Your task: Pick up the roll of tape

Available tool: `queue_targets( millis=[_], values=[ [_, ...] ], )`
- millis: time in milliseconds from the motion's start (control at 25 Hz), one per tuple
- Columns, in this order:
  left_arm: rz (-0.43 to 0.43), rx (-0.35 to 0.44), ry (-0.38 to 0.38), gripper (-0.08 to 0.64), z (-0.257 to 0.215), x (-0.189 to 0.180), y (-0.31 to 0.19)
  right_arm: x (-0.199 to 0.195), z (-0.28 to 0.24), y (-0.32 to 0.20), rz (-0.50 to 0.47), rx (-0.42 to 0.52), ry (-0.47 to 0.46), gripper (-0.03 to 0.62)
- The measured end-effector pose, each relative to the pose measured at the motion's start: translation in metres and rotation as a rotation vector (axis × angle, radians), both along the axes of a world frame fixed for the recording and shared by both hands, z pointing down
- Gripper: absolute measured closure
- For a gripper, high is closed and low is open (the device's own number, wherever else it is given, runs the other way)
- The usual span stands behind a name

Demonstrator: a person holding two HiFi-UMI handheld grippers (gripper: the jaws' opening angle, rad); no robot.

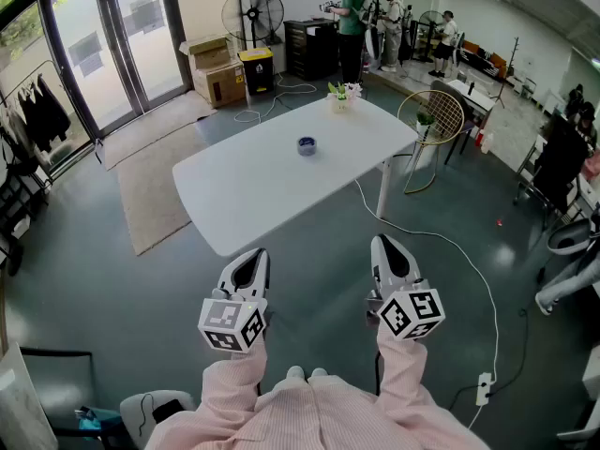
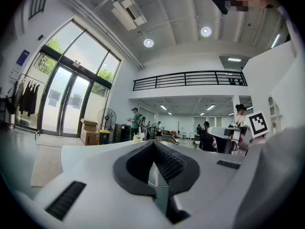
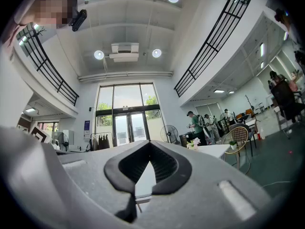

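Observation:
The roll of tape [image 1: 307,145], small and blue, lies flat near the middle of a white table [image 1: 253,190] some way ahead of me. Both grippers hang in the air over the grey floor, short of the table's near edge. My left gripper [image 1: 255,255] and my right gripper [image 1: 387,245] point forward side by side, each with its jaws together and nothing between them. In the left gripper view the left gripper [image 2: 153,144] has its tips meeting. The right gripper [image 3: 150,143] looks the same in the right gripper view. Neither gripper view shows the tape.
A small pot of flowers [image 1: 338,95] stands at the table's far end. A wire-backed chair [image 1: 429,120] sits at the table's right, and a white cable [image 1: 441,242] runs over the floor to a power strip [image 1: 484,388]. A rug [image 1: 150,186], boxes [image 1: 217,73], a fan [image 1: 253,15] and people [image 1: 351,22] lie beyond.

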State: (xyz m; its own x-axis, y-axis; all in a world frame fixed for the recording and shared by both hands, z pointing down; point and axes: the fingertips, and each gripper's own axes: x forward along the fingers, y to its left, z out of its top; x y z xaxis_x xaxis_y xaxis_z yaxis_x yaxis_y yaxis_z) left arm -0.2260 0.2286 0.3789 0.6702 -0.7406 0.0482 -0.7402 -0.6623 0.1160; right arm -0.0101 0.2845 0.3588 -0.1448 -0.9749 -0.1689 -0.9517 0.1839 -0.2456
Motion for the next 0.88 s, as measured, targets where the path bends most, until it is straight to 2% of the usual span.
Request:
queue_targets(
  millis=[520,880],
  values=[
    [0.003,0.005,0.004,0.558,-0.005,0.018,0.003,0.015,-0.002,0.004,-0.006,-0.008,-0.002,0.588],
    [-0.008,-0.005,-0.005,0.558,0.005,0.032,0.004,0.029,0.019,-0.007,-0.031,-0.071,-0.021,0.588]
  ],
)
